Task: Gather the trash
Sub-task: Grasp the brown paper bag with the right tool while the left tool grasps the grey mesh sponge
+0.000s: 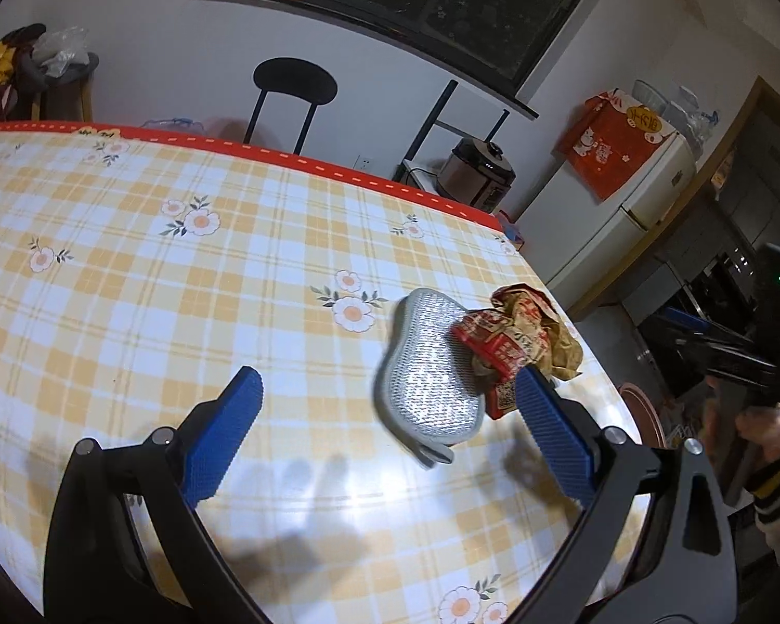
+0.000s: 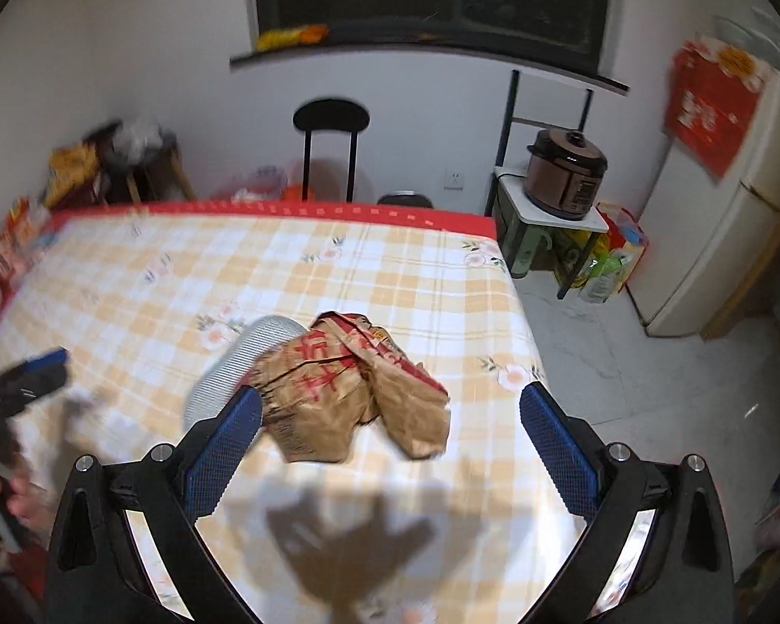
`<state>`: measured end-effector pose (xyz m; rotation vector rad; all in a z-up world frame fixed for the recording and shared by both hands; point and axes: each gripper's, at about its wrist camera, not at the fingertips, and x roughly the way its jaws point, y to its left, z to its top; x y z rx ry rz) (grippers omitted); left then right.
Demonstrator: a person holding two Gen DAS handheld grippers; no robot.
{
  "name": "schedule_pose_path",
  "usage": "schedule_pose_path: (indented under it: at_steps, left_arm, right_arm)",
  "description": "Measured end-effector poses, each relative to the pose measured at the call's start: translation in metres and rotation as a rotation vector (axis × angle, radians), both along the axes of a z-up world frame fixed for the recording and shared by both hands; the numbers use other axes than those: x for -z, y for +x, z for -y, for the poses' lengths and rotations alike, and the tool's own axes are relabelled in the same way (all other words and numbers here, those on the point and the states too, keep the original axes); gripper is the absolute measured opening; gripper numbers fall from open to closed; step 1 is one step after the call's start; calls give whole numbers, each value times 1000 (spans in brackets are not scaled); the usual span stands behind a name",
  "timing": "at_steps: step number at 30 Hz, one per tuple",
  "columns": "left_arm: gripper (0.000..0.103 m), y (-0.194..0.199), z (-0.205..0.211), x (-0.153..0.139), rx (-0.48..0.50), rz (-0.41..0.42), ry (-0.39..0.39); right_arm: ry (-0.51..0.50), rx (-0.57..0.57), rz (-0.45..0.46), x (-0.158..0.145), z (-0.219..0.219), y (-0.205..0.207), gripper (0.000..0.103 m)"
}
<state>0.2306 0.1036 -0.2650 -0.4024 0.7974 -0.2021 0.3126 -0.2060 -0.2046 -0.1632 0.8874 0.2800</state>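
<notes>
lying crumpled: paper bag [image 2: 353, 390] against mesh scrubber [image 1: 431, 379] (silvery).

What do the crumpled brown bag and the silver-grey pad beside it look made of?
Crumpled brown bag: likely kraft paper, matte, sharp creases, red print. Silver-grey pad: seemingly a metallic-mesh scouring sponge; glittery woven face, soft grey edge.

Bench [image 1: 130, 270]: covered by a yellow-and-white checked cloth with a flower print and a red border along the far edge. On it, near the right edge: a grey mesh scouring pad [image 1: 427, 379], lying flat. A crumpled brown paper wrapper [image 2: 348, 390] with red print lies just beside the pad, overlapping its right side. Rest of the cloth surface shows only shadows.
</notes>
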Motion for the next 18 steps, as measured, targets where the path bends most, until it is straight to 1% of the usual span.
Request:
schedule_pose_path:
  at_steps: [3,5,7,9,12,15,18]
  left_arm:
    - [95,5,-6,6,-1,-12,-8]
    - [95,7,-8,8,1,-18,-15]
    - [95,10,-8,12,9,-21,-22]
    - [95,12,-8,15,17,-25,-26]
    - [95,19,-6,23,24,-43,-34]
    - [95,25,-4,28,30,-52,-39]
    - [95,32,1,31,46,-56,-35]
  right_arm:
    - [-2,-27,-38,17,-10,17,98]
    - [-62,-64,-51,28,-19,26,98]
    - [-154,-105,-50,40,-24,32,98]
    - [-201,-124,-57,48,-22,37,98]
    - [-197,-98,-62,53,-11,48,98]
    - [-168,-76,-72,56,-4,58,97]
    - [-165,-86,-99,66,-4,64,88]
